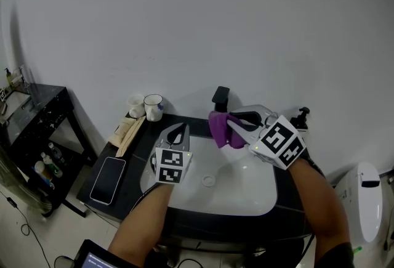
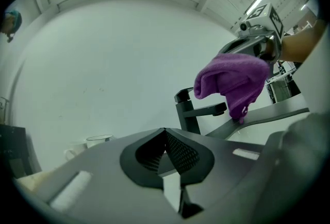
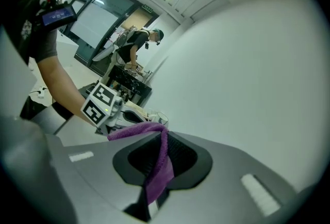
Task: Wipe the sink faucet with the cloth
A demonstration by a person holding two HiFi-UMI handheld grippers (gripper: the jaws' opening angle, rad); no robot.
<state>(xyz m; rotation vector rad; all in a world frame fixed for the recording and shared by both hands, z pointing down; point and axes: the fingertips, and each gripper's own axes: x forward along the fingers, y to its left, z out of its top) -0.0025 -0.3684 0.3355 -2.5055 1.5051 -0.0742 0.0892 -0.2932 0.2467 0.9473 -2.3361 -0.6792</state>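
The cloth (image 1: 223, 129) is fuzzy purple fabric. The faucet (image 2: 186, 115) is matt black, probably metal. The sink (image 1: 246, 190) is smooth, glossy white. The left tool (image 2: 165, 147) has a matt grey shell and cross-hatched black pads (image 2: 181, 154).

A washroom: a white basin (image 1: 252, 196) is sunk in a dark surface (image 1: 132, 183) at the lower middle of the head view. A black faucet (image 1: 220, 99) stands behind it against a bare white wall (image 1: 197, 26). A pump bottle (image 1: 302, 117) and cups (image 1: 152, 106) flank the faucet, and a white toilet (image 1: 363, 199) shows at lower right.
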